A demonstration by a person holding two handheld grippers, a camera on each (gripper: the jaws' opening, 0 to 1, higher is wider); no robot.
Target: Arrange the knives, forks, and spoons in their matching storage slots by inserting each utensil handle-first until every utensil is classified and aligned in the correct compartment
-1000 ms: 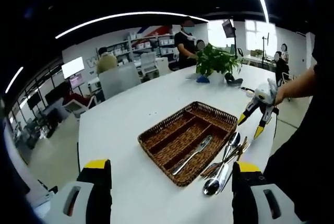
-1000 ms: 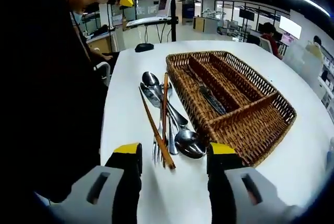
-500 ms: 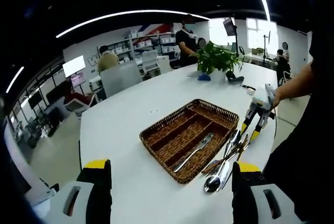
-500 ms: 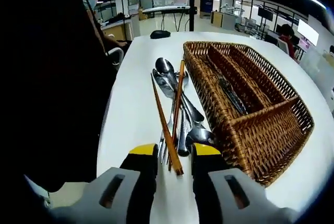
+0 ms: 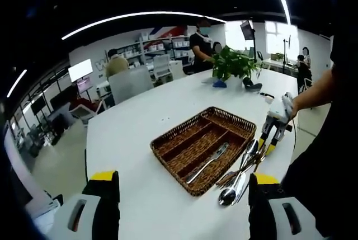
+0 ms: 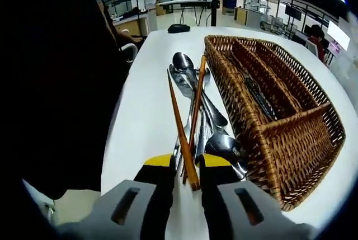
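In the left gripper view, the left hand-held gripper [image 5: 182, 195] hangs above the white tabletop [image 5: 128, 133] with its jaws spread wide and nothing between them. Ahead of it sits a wicker cutlery tray [image 5: 203, 147] with three long compartments and one short cross compartment; a single knife [image 5: 208, 163] lies in the long compartment nearest the loose cutlery, and the other compartments look bare. Just beside the tray's right edge lies a heap of utensils [image 5: 241, 173]: two spoons, at least one fork and two brown chopsticks, overlapping so the exact count cannot be told. The right hand-held gripper [image 5: 269, 146] reaches down to that heap. A potted plant [image 5: 234, 65] stands farther back.

In the right gripper view, the right hand-held gripper [image 6: 186, 164] has its jaws drawn narrow around the near end of one chopstick [image 6: 180, 131], with the tray [image 6: 268, 111] to the right.
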